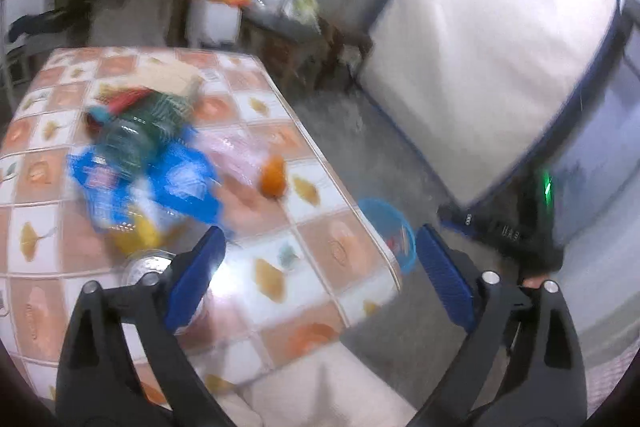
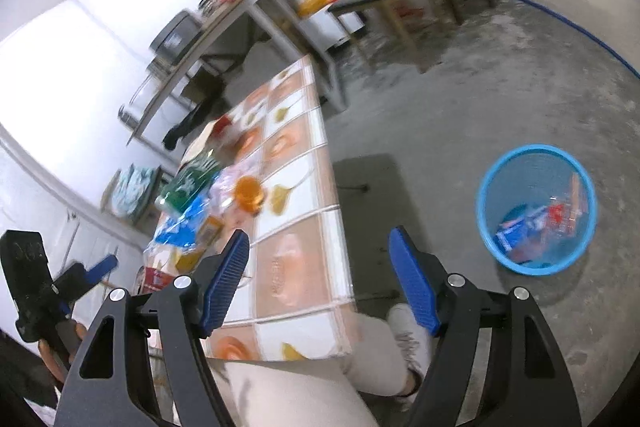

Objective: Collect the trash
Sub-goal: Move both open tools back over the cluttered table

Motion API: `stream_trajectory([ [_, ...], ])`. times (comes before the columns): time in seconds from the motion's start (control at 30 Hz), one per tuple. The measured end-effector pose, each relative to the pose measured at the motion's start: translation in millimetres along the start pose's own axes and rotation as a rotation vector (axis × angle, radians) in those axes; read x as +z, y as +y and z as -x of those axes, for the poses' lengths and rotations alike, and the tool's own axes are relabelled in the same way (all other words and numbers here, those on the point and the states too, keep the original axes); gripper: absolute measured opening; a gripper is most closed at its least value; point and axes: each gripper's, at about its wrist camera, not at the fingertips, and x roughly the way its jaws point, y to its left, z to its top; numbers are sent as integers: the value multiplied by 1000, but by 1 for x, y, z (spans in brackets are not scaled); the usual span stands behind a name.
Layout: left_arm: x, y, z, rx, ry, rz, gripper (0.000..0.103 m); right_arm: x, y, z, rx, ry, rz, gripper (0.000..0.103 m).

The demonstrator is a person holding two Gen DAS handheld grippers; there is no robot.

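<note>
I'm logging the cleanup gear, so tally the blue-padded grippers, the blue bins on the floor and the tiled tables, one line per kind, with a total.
Black two-finger grippers with blue pads: 2
Round blue plastic bin: 1
Table with orange-and-white tiled top: 1
Total: 4

No legible text — motion blur throughout

Print on the crumpled blue plastic wrapper on the tiled table is unreadable — mere smears.

left gripper jaws apart, empty; trash pile on table
</note>
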Motion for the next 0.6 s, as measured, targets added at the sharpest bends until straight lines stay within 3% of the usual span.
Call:
stream_trajectory([
  [0.17, 8, 52, 35, 72, -93, 89, 95, 3, 44, -37, 40, 97, 81, 71],
  [0.4, 5, 106, 58, 116, -194, 167, 95, 15, 100, -68, 77, 163, 191, 71],
  [0.6, 20, 159, 48, 112, -236, 224, 95, 64, 191, -93, 128, 154, 440, 71],
])
